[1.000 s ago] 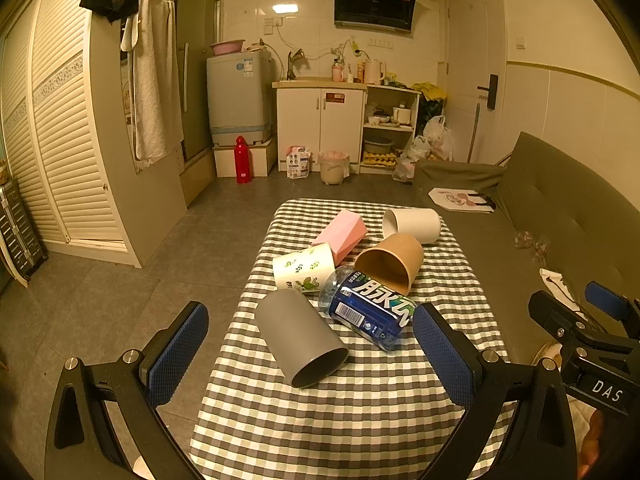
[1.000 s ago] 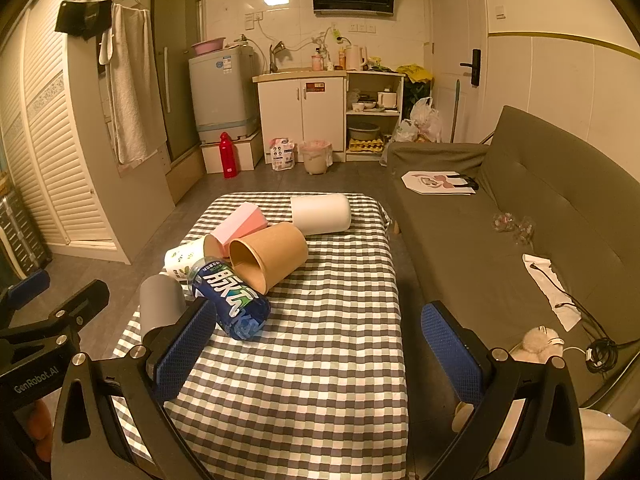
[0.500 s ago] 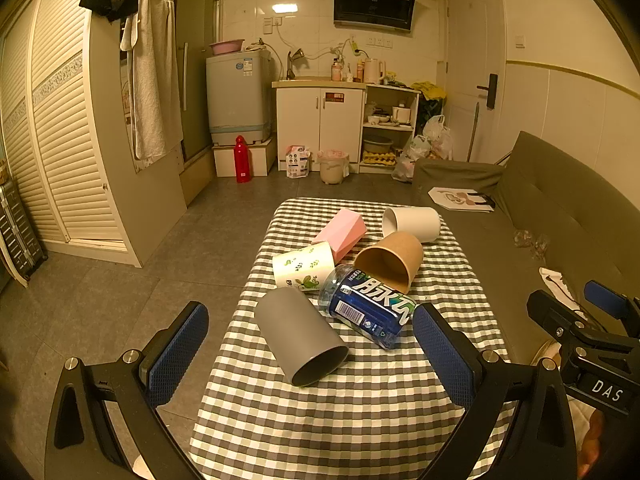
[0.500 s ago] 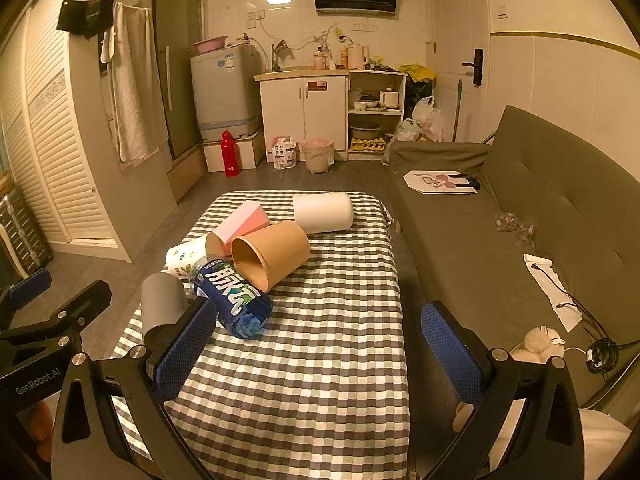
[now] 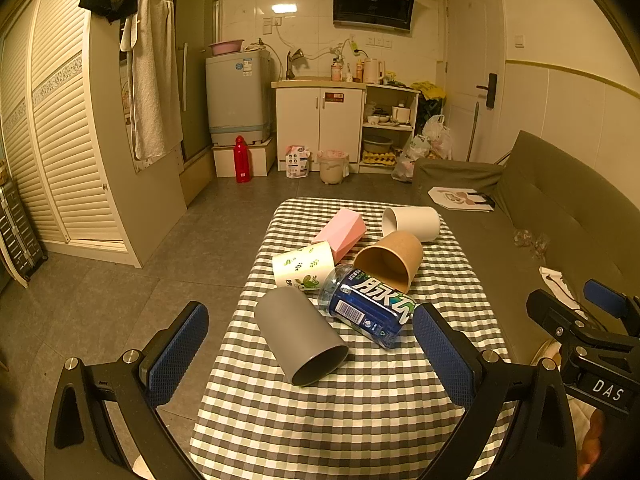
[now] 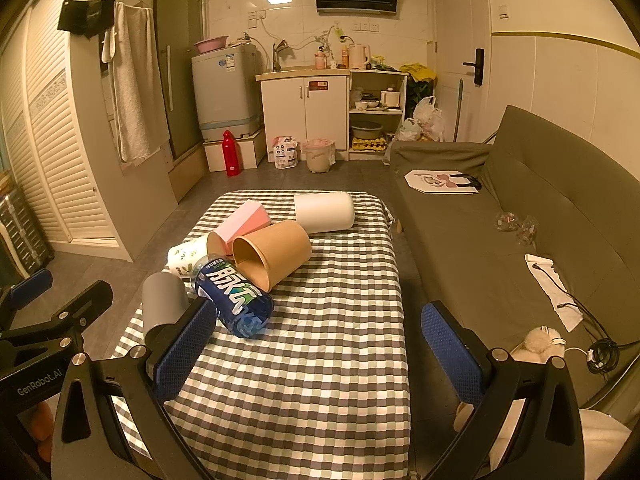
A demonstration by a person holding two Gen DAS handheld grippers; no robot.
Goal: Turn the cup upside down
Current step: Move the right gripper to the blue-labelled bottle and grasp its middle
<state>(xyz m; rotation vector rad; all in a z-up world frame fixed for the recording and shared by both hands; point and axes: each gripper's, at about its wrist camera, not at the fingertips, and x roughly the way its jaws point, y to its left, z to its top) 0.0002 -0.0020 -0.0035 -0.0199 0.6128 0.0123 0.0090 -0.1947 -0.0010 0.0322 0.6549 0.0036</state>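
Several cups lie on their sides on the checked table [image 5: 360, 400]: a grey cup [image 5: 298, 338] nearest, a leaf-print cup [image 5: 303, 267], a pink cup [image 5: 340, 232], a brown cup [image 5: 390, 258] and a white cup [image 5: 412, 222]. My left gripper [image 5: 312, 356] is open above the near table end, and the grey cup sits between its fingers in the picture. My right gripper [image 6: 320, 344] is open too, with nothing in it, right of the grey cup [image 6: 162, 306] and brown cup [image 6: 276, 254].
A blue-labelled bottle [image 5: 368, 310] lies against the grey, leaf-print and brown cups. A green sofa [image 6: 520, 220] runs along the table's right side. Cables and a white cloth [image 6: 554, 294] lie on it. Grey floor is to the left.
Both views have shifted very slightly, so the cups sit a little nearer and lower. No cup has moved and both grippers stay open.
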